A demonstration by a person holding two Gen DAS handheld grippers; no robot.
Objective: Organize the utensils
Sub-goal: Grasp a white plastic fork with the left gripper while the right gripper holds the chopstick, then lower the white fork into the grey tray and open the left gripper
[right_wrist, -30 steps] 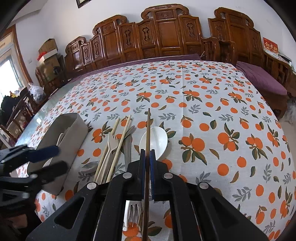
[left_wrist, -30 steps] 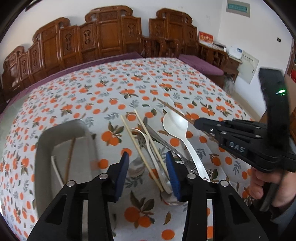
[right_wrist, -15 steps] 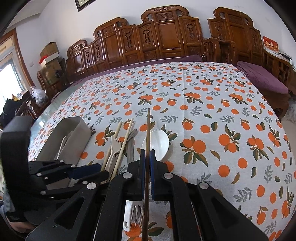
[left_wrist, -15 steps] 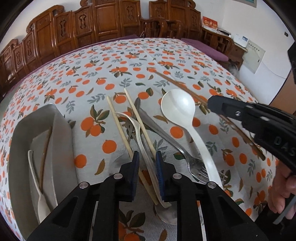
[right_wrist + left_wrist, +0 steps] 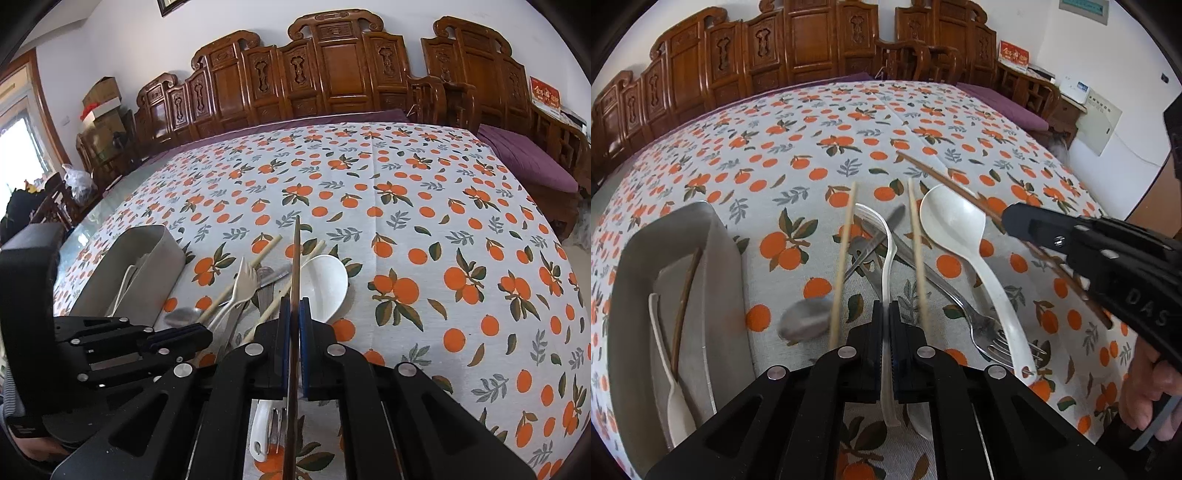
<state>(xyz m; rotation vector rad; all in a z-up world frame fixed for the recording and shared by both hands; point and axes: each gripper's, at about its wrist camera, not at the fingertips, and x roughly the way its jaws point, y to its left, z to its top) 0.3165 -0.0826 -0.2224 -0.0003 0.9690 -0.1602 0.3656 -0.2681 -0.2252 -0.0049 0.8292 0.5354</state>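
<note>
Grey tray (image 5: 624,266) has spoon, chopstick. Left gripper (image 5: 885,314) pinching white plastic fork (image 5: 886,258), right gripper (image 5: 294,317) clamping brown chopstick (image 5: 295,258). Pile beside tray still unsorted.

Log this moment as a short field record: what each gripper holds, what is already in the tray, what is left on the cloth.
left gripper: shut on white plastic fork, handle between the fingers
right gripper: shut on dark brown chopstick
tray: grey, holding a white spoon and a dark chopstick
left on tablecloth: two pale chopsticks, large white spoon, metal fork, metal spoon
stage: sorting unfinished
</note>
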